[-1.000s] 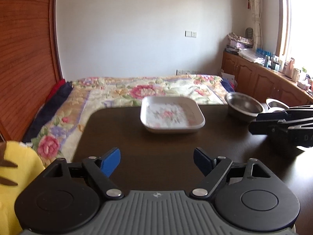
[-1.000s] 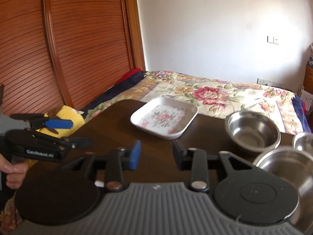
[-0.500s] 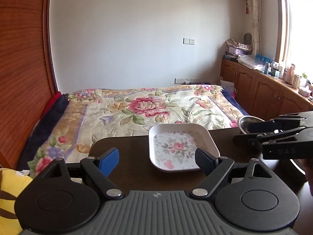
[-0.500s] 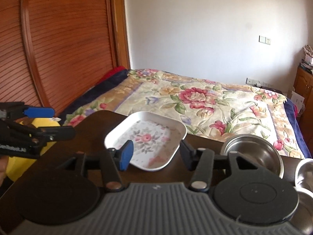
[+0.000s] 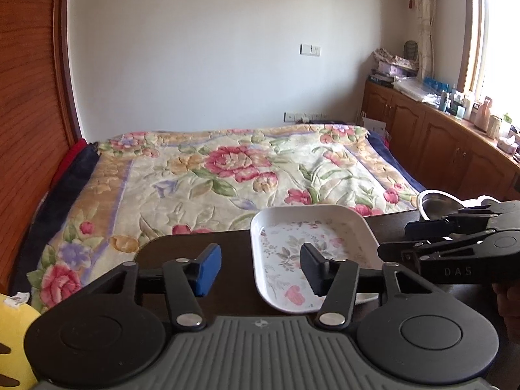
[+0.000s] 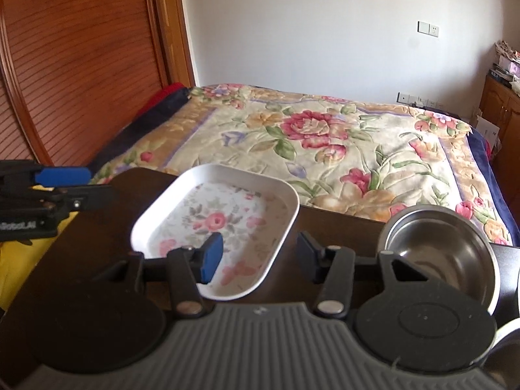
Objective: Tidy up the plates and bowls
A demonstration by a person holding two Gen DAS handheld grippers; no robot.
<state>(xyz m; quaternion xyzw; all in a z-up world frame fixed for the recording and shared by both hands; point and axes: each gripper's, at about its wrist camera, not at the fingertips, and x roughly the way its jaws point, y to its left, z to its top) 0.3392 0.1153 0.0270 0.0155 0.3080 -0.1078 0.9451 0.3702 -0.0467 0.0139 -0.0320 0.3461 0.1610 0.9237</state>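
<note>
A white square plate (image 5: pixel 292 237) with a flower print lies on the dark table (image 5: pixel 182 243), near its far edge. My left gripper (image 5: pixel 260 271) is open just short of the plate's near left corner, its black finger over the plate and nothing between the fingers. My right gripper (image 6: pixel 260 256) is open over the plate (image 6: pixel 221 221), at its near right rim. A steel bowl (image 6: pixel 438 253) stands to the right of the plate; the same bowl (image 5: pixel 435 201) shows behind the right gripper (image 5: pixel 395 239). In the right wrist view the left gripper (image 6: pixel 87 185) is left of the plate.
A second steel bowl's rim (image 6: pixel 507 341) shows at the near right. Beyond the table's far edge lies a bed with a flowered cover (image 5: pixel 227 169). A yellow plush (image 5: pixel 13 331) is at the near left. Wooden cabinets (image 5: pixel 438 136) line the right wall.
Both grippers have come forward to the plate, which now lies right at their fingertips. The left gripper's fingers stand closer together than a second ago.
</note>
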